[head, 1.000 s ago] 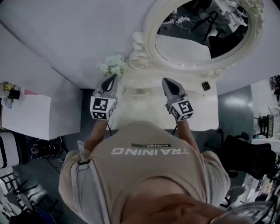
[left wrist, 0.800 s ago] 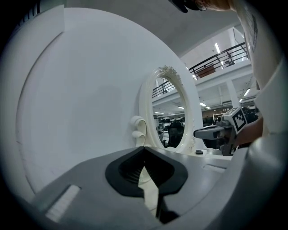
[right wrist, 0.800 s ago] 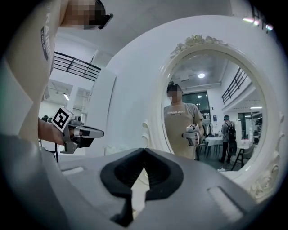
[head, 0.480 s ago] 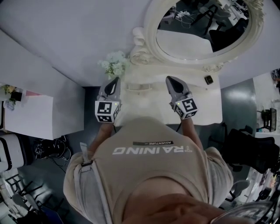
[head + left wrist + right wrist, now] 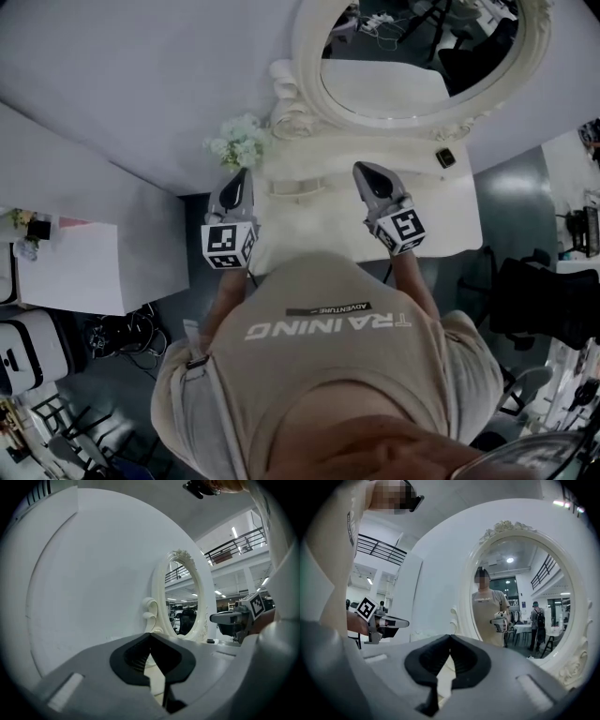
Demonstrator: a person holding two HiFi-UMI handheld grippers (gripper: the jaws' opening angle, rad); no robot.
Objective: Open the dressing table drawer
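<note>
The white dressing table (image 5: pixel 441 220) stands against the wall under an oval mirror (image 5: pixel 412 66) with an ornate white frame. Its drawer is hidden below the top and behind my body. My left gripper (image 5: pixel 241 178) hovers over the table's left front corner, shut and empty. My right gripper (image 5: pixel 362 172) hovers over the middle of the top, also shut with nothing in it. In the left gripper view the jaws (image 5: pixel 150 637) meet, pointing at the mirror frame (image 5: pixel 161 597). The right gripper's jaws (image 5: pixel 450 638) meet too, facing the mirror (image 5: pixel 520 606).
White flowers (image 5: pixel 239 141) sit at the table's back left corner. A small dark object (image 5: pixel 445 157) lies at the back right and a low cream piece (image 5: pixel 292 187) near the mirror base. A white desk (image 5: pixel 75 272) is to the left, a dark chair (image 5: pixel 548 300) to the right.
The head view has shifted a little, so table and mirror sit slightly higher. Both grippers stay shut over the tabletop, barely moved.
</note>
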